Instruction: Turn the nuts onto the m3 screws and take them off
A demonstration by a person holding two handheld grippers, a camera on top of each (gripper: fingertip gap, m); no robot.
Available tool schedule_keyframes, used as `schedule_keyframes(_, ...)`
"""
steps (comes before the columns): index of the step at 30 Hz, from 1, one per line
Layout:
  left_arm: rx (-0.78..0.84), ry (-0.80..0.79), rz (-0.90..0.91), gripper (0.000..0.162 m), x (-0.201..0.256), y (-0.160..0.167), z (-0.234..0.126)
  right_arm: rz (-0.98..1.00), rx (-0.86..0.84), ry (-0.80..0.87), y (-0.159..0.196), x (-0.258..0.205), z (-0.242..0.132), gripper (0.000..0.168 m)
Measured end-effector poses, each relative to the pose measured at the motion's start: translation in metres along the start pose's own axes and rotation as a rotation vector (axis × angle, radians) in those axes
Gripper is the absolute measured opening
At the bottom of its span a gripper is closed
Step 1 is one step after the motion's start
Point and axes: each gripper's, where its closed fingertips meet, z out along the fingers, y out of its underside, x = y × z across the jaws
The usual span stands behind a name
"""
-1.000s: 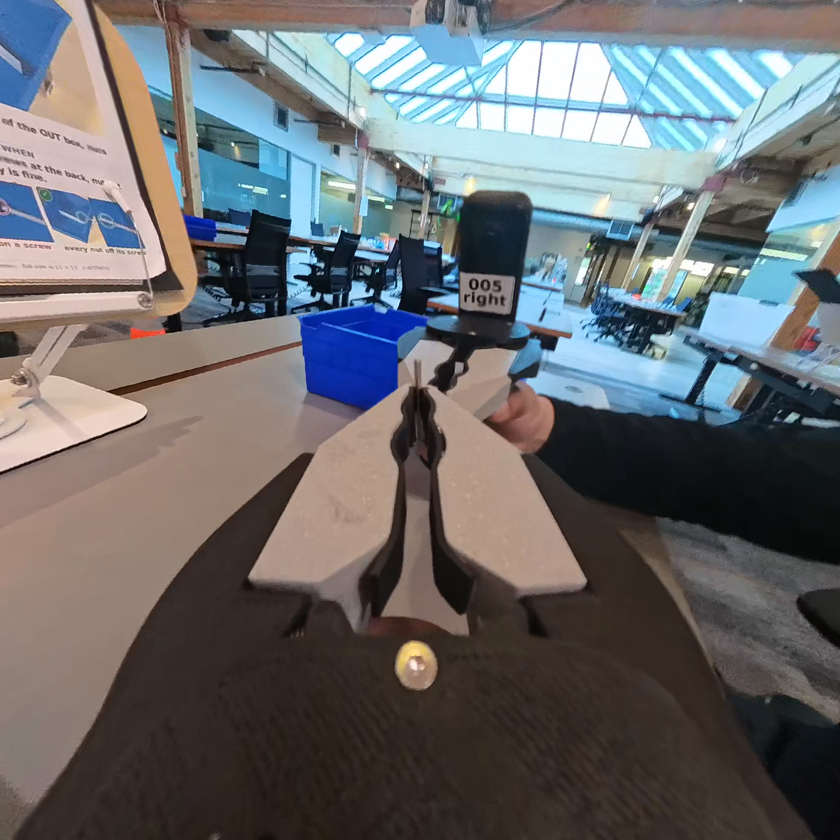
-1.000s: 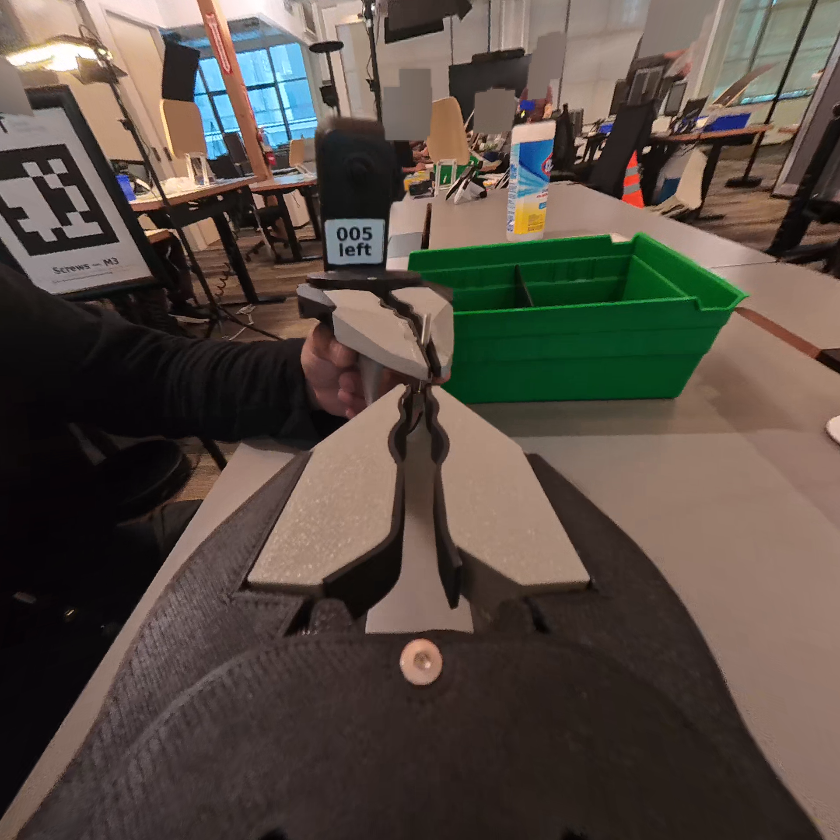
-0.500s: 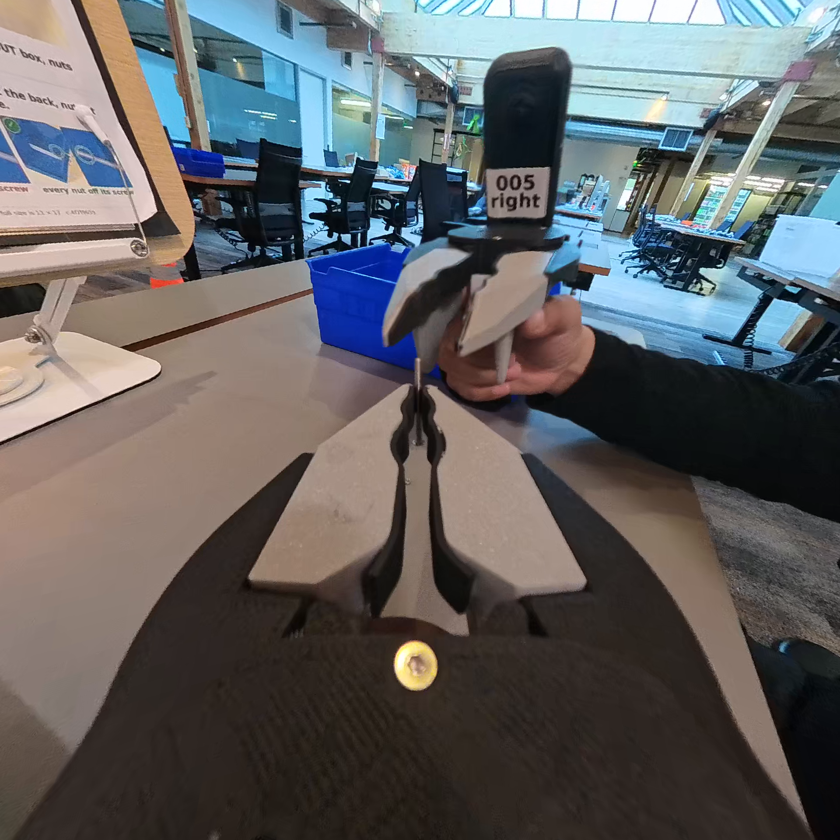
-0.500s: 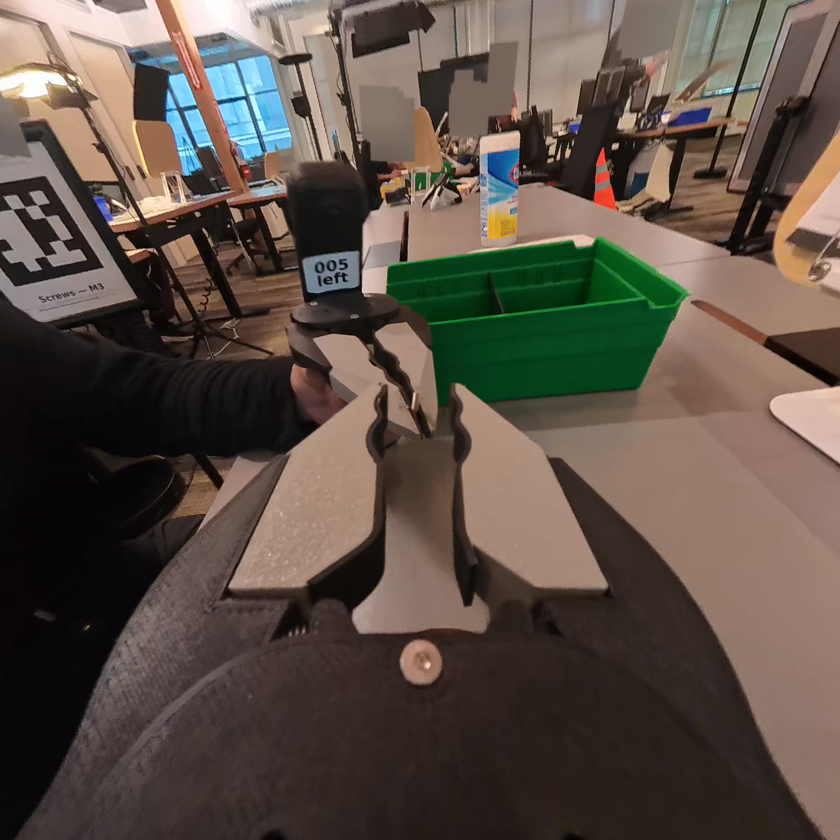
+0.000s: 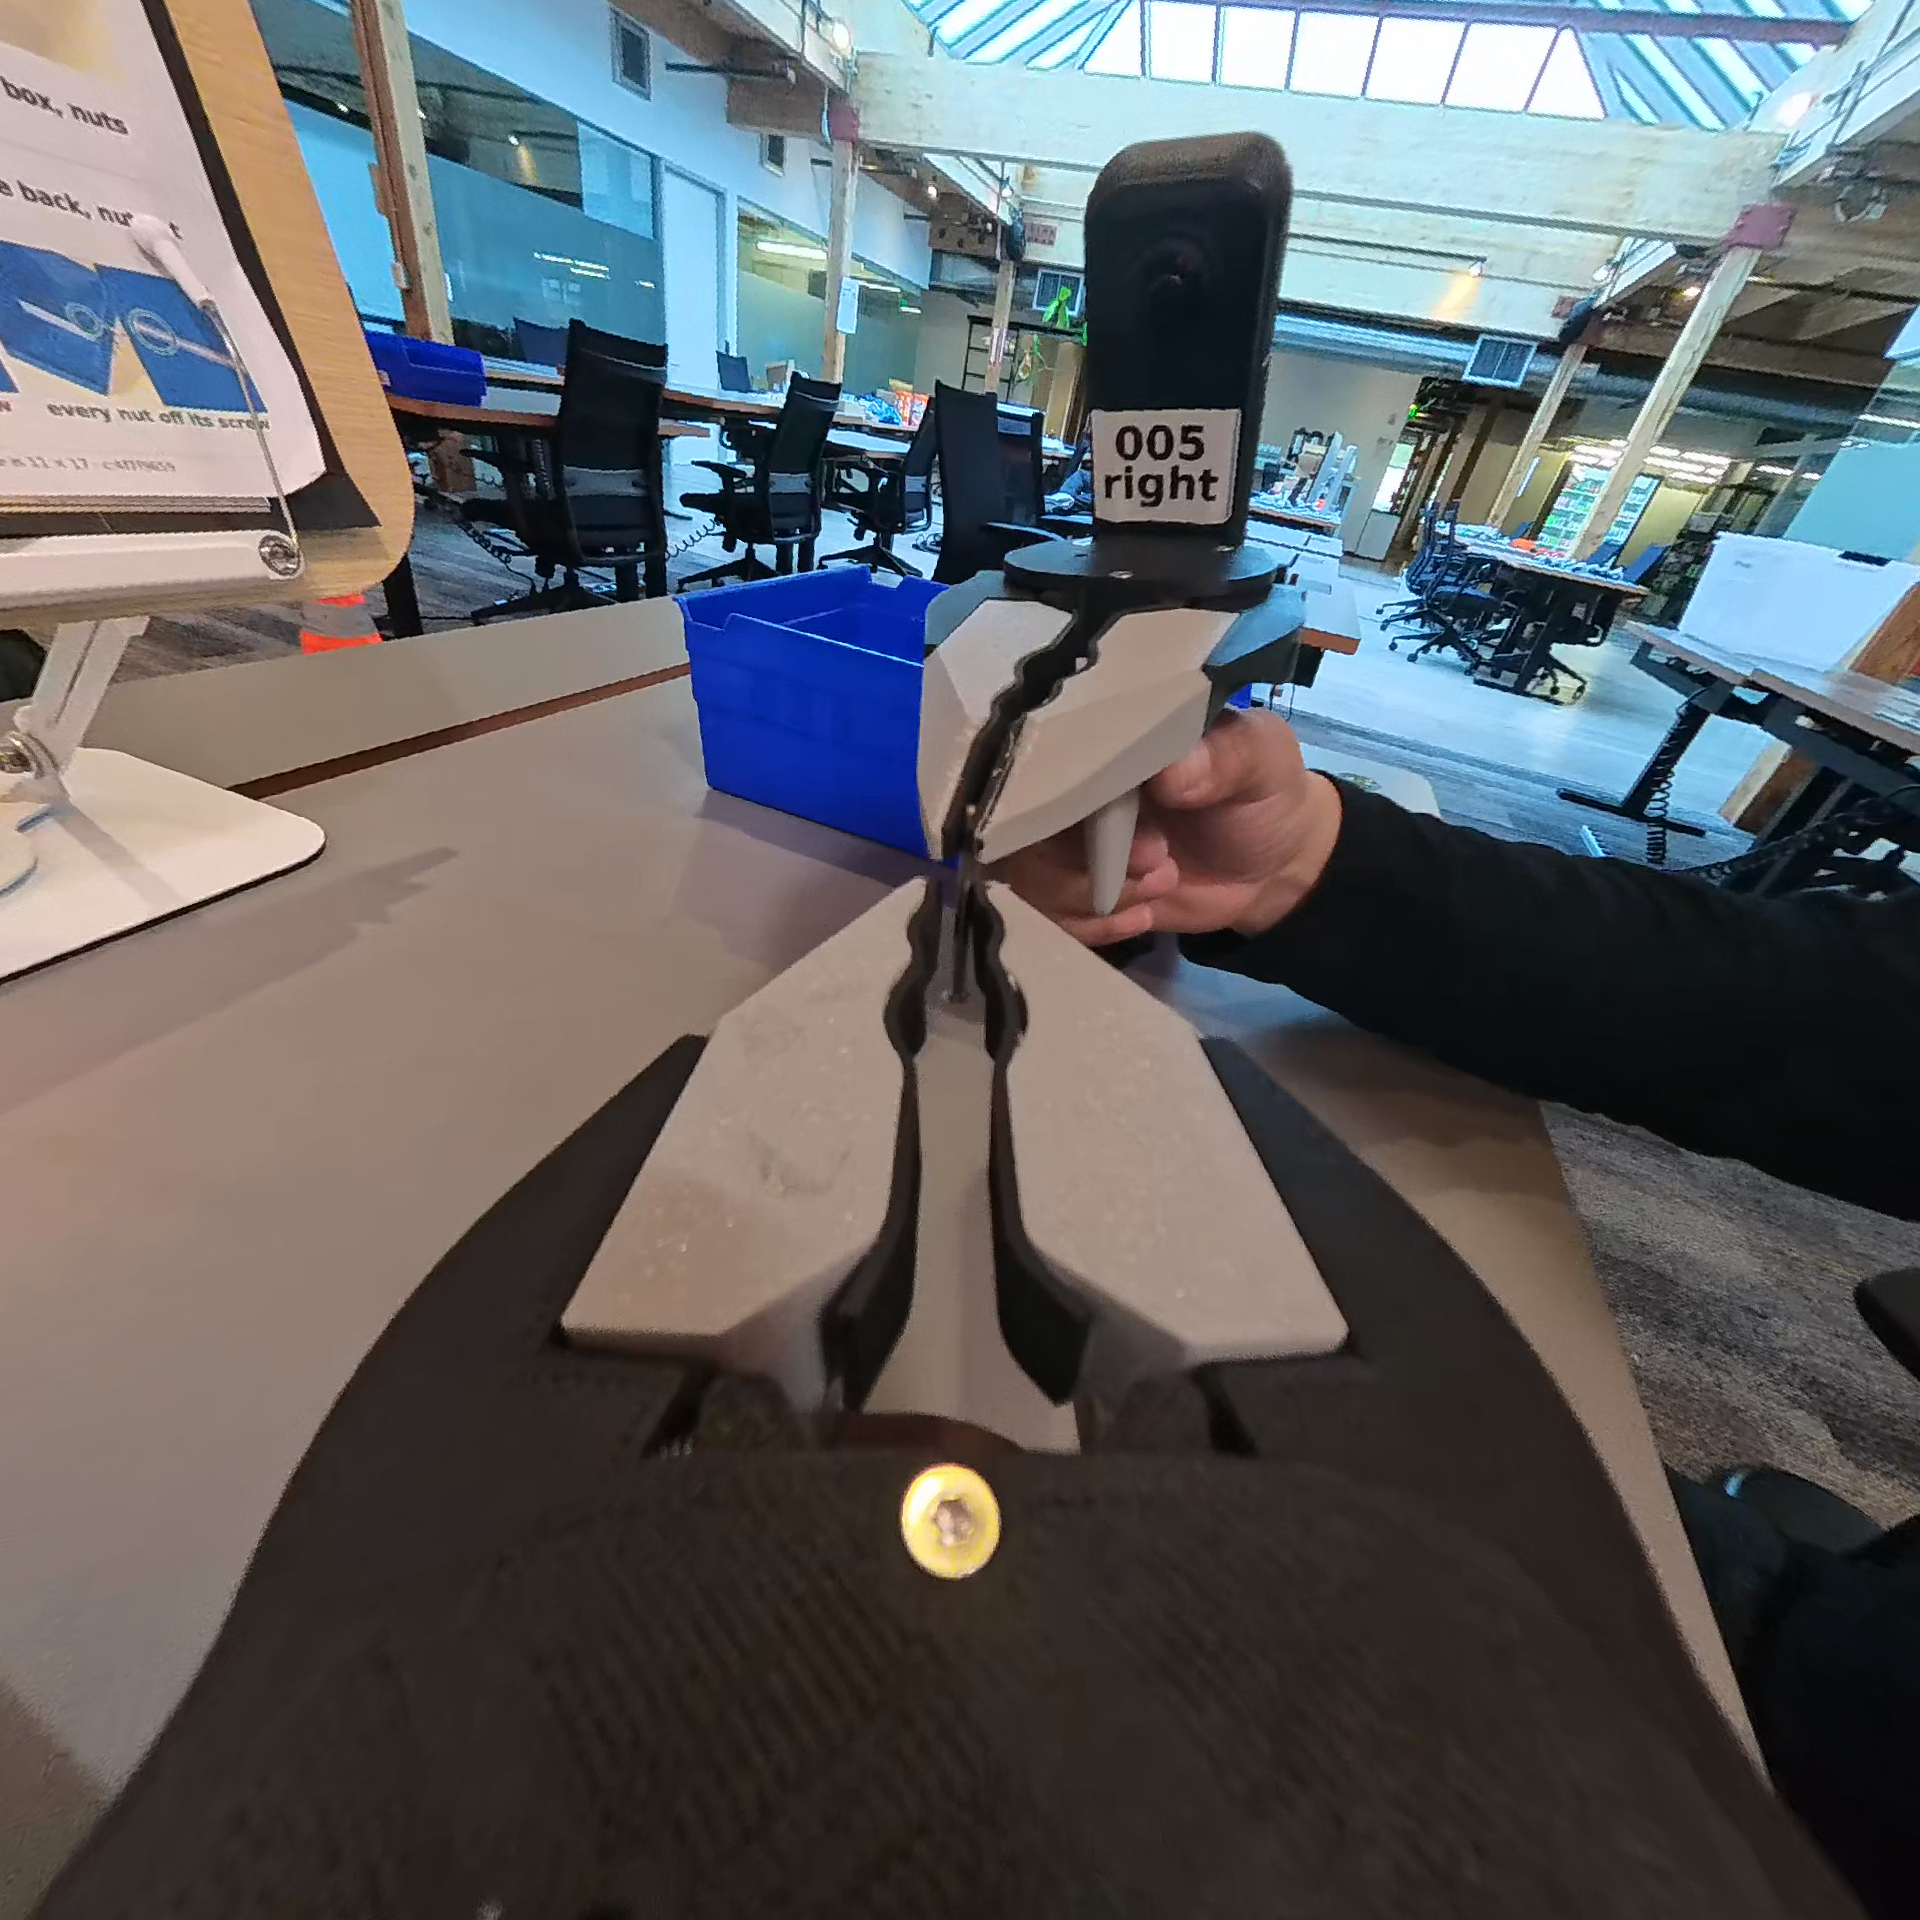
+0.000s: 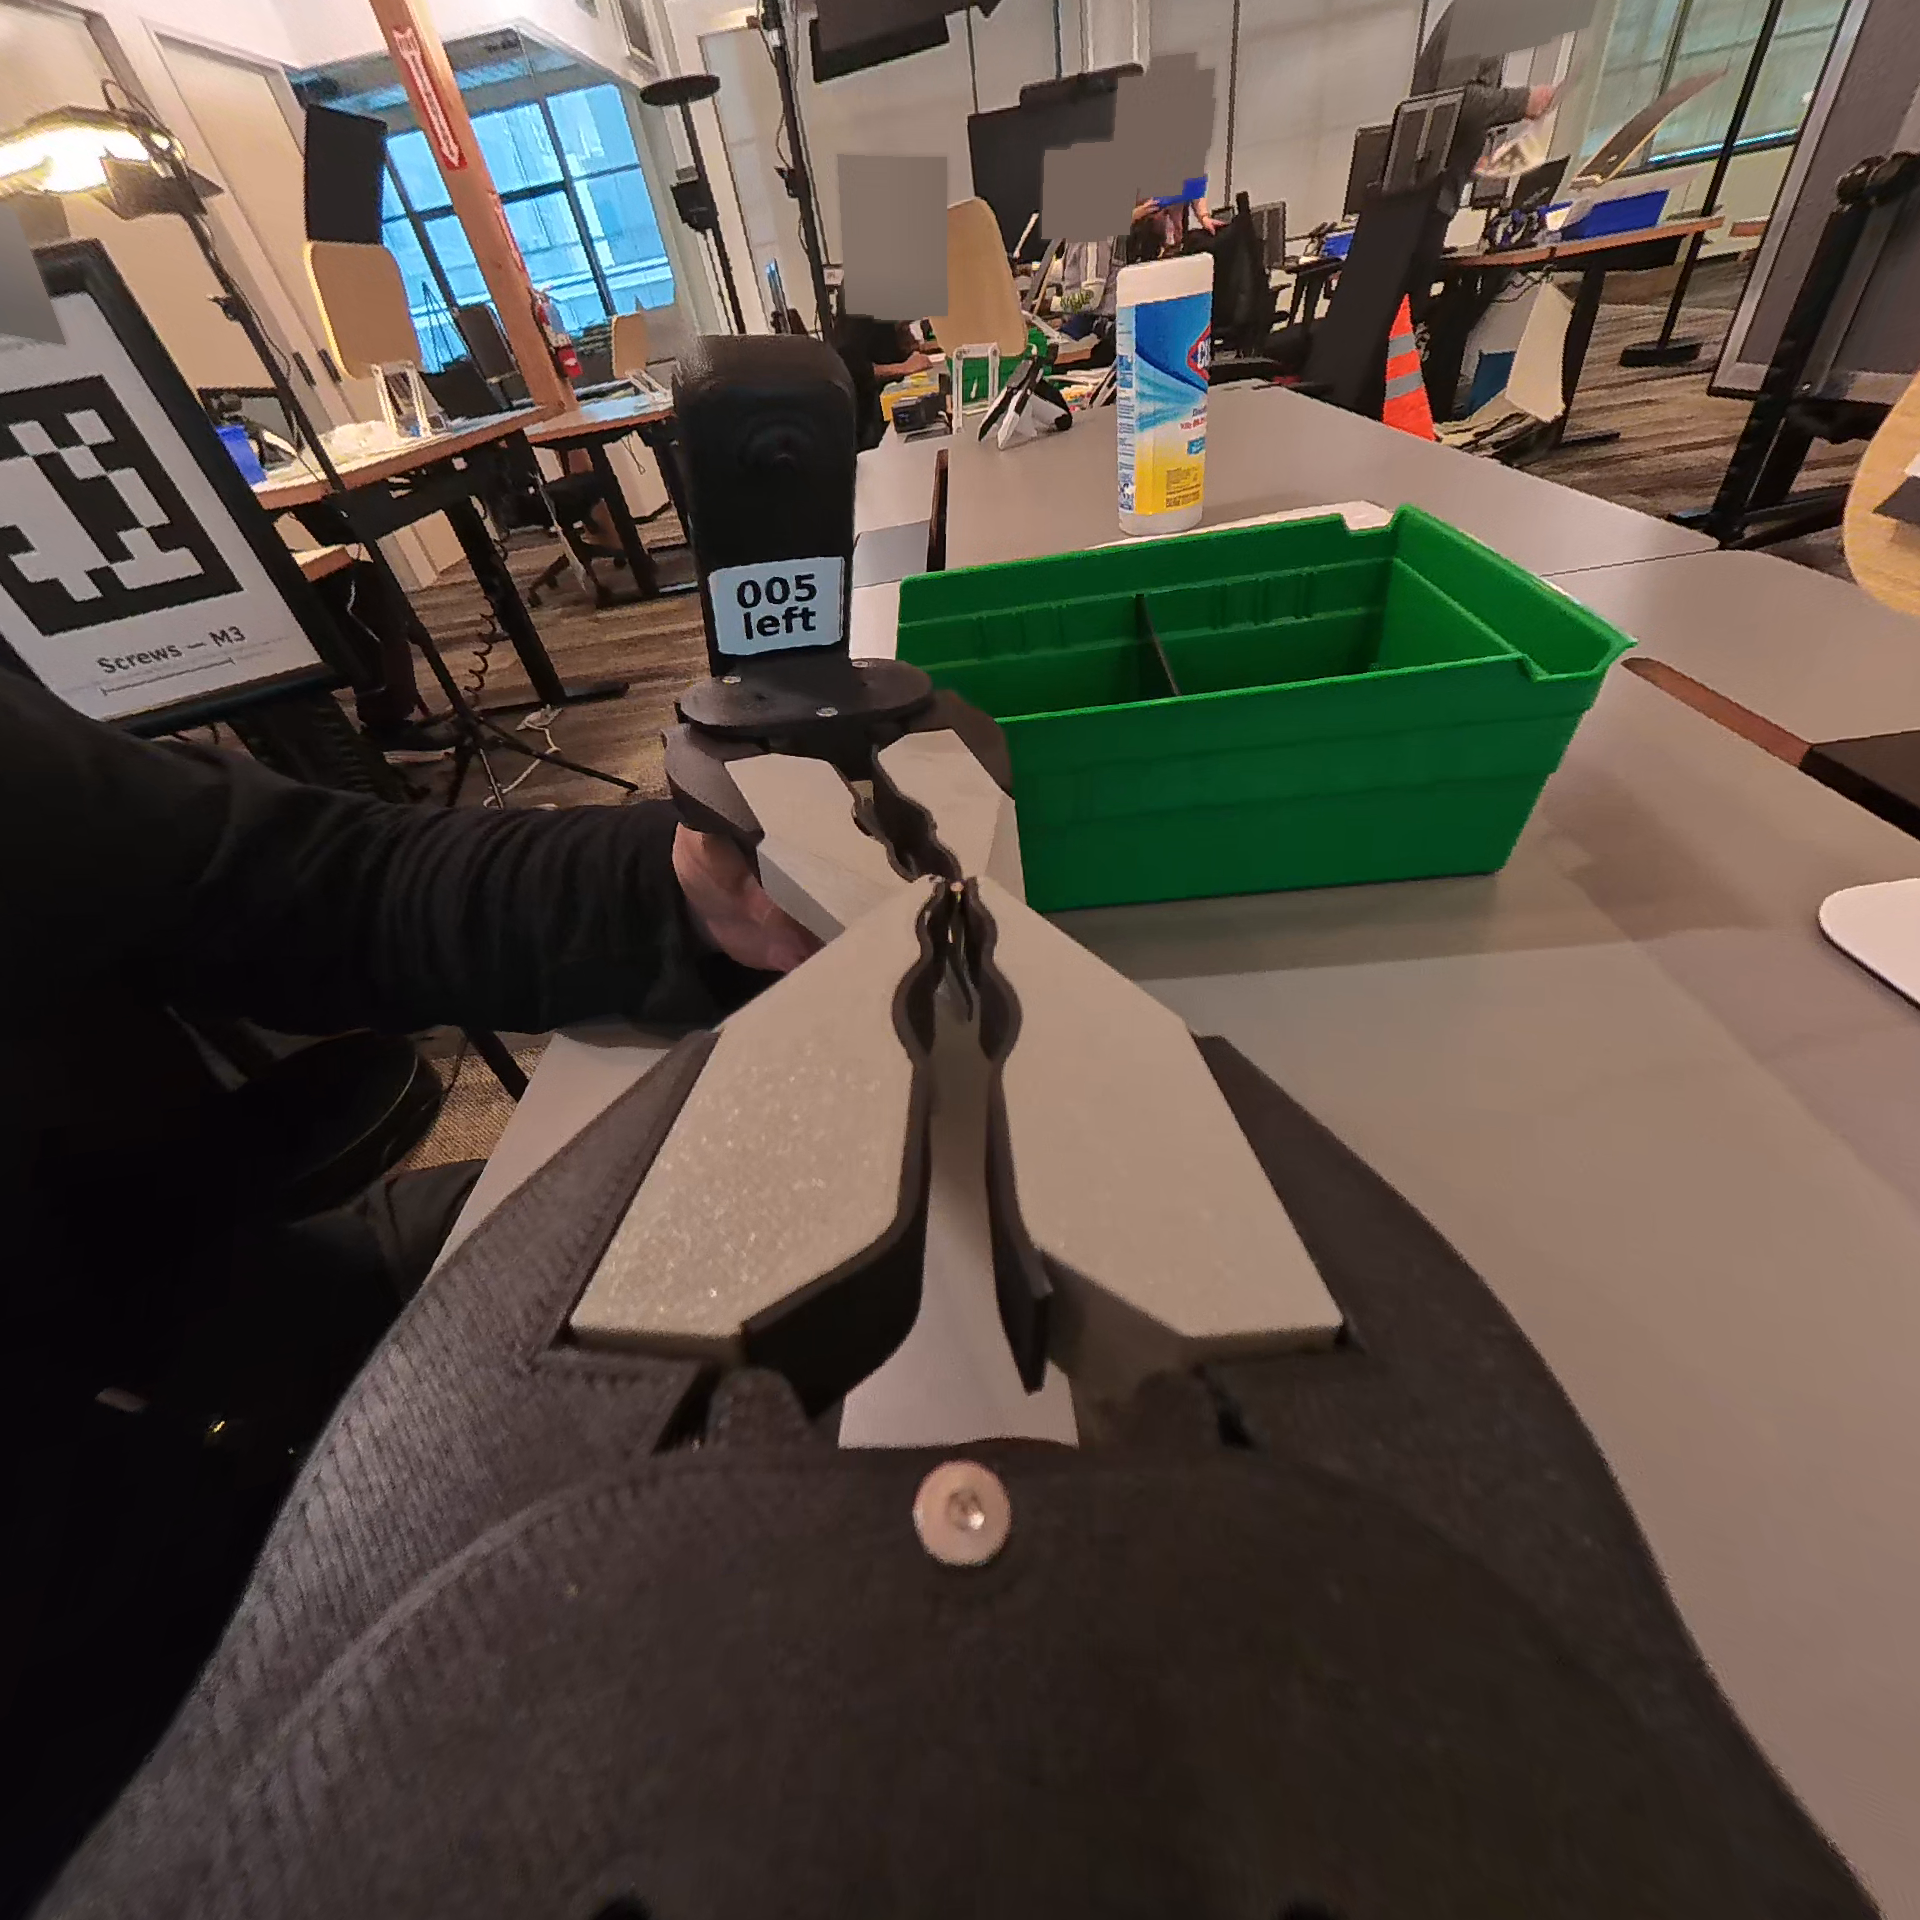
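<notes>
Both grippers meet tip to tip above the grey table [image 5: 436, 997], each held level by a hand. The left gripper [image 5: 954, 940] is closed on a thin screw [image 5: 957, 961] standing upright between its tips. The right gripper [image 6: 953, 925] is closed too, pinching the screw's top end; any nut is too small to make out. A blue bin [image 5: 810, 707] sits just behind the tips.

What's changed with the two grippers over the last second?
The right gripper, open and drawn back half a second ago, has come back in and shut at the thin metal screw tip; whether it pinches a nut there I cannot tell. The left gripper stayed shut on the screw, shaft upright. The blue plastic bin and green divided bin are unmoved.
</notes>
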Motion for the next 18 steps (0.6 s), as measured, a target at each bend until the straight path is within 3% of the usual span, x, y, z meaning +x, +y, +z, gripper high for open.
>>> schedule_keyframes(18,-0.056,-0.006,0.043,0.000,0.0009,0.0089,0.0022,-0.012,-0.024,0.000,0.0038,-0.0017,0.0010,0.003)
